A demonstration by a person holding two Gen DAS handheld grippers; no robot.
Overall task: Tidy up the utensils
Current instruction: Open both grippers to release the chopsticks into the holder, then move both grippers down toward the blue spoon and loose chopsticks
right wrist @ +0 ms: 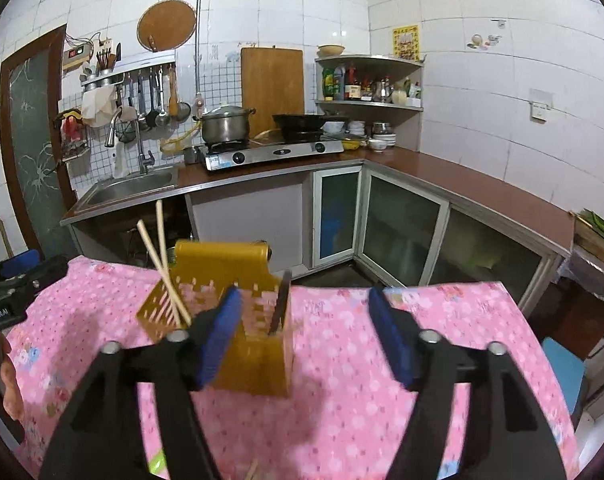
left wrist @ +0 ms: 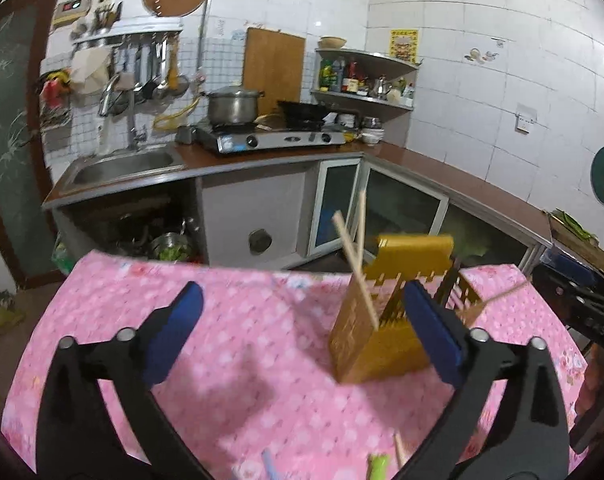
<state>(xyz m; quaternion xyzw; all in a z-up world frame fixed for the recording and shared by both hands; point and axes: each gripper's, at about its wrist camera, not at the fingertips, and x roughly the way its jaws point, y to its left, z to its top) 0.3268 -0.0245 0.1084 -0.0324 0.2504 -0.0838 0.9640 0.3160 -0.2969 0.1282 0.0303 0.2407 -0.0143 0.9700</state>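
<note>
Hovering over pink tablecloth [left wrist: 238, 360], left gripper [left wrist: 302, 332] jaws spread wide, nothing between the pads. Yellow utensil holder [left wrist: 382, 344] sits just ahead of its right pad, two chopsticks [left wrist: 360, 280] leaning out of it. Right gripper [right wrist: 306, 336] jaws also spread, empty; holder ahead of its left pad, dark utensil [right wrist: 282, 304] standing inside, between the jaws in view.

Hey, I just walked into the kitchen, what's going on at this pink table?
A person is sorting utensils with a handheld gripper in each hand. A yellow slotted holder stands on the pink tablecloth, with two chopsticks already leaning out of one side and a dark utensil standing in another. The left gripper and right gripper both stand open and hold nothing. A few more items lie at the table's near edge, too blurred to name.
</note>
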